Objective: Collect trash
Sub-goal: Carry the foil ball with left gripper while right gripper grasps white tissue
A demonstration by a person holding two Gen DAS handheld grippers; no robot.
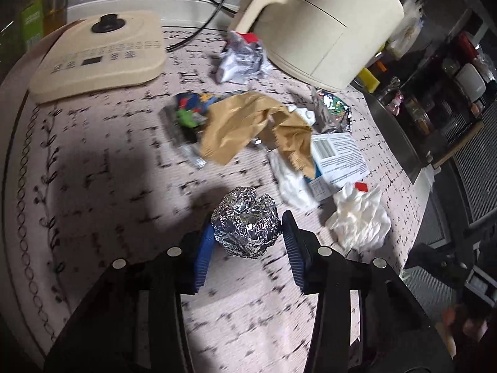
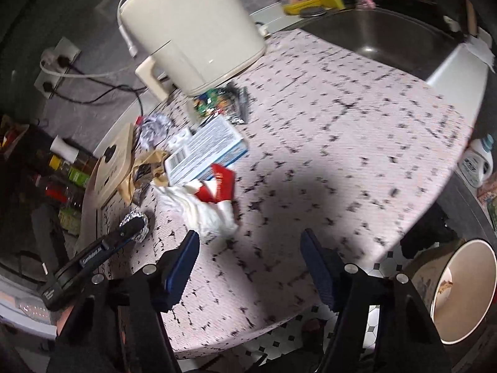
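A crumpled foil ball point(image 1: 246, 221) lies on the patterned counter mat between the blue pads of my left gripper point(image 1: 248, 233); the left pad touches it, the right pad stands a little apart. The foil ball also shows in the right wrist view point(image 2: 134, 220), partly behind the left gripper's finger. Beyond lie brown paper point(image 1: 254, 126), white tissue point(image 1: 360, 214), a printed box point(image 1: 337, 155), colourful wrappers point(image 1: 189, 110) and crumpled silver wrap point(image 1: 242, 59). My right gripper point(image 2: 248, 248) is open and empty, just in front of a white tissue with a red-and-white wrapper point(image 2: 214, 199).
A cream air fryer point(image 1: 326, 21) stands at the back, a flat cream appliance base point(image 1: 99, 56) at the left with cords. A steel sink point(image 2: 382, 34) lies beyond the mat. A round bin point(image 2: 462, 292) sits on the floor at the right, below the counter edge.
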